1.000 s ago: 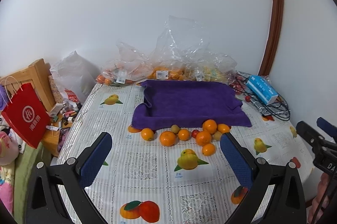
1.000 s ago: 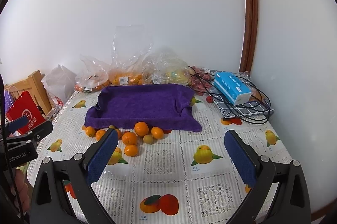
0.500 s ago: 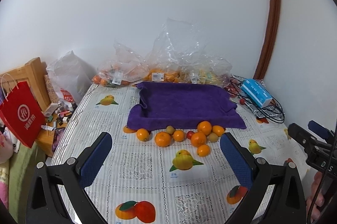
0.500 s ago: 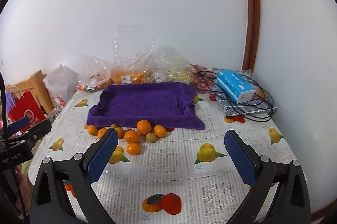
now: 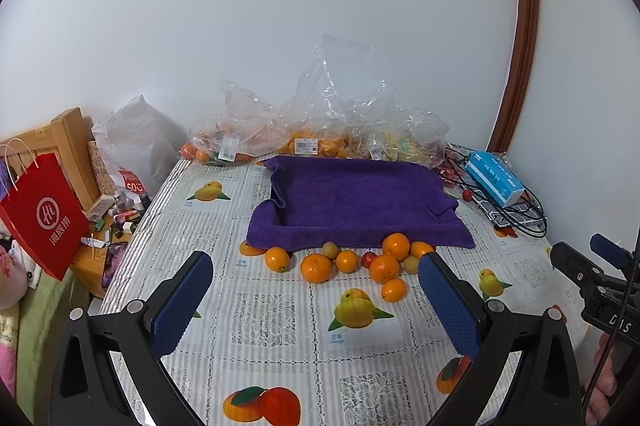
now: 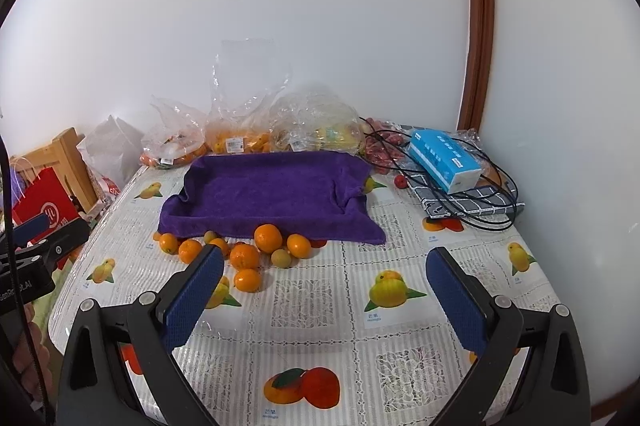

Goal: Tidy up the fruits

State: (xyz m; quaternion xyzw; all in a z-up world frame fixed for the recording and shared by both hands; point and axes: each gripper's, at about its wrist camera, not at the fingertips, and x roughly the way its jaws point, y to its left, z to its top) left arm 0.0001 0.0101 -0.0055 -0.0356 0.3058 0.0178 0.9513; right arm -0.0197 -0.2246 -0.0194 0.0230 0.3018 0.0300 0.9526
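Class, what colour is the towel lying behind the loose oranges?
Purple: the towel shows best in the left wrist view.

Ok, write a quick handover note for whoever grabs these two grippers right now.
Left gripper: open, empty, held above the table short of the fruit.
Right gripper: open, empty, also held back.
Loose oranges and a few small greenish and red fruits lie in a cluster on the tablecloth, along the near edge of the purple towel.
Nothing lies on the towel; no fruit is sorted yet.
Left: the whole job. More fruit sits in the plastic bags behind.
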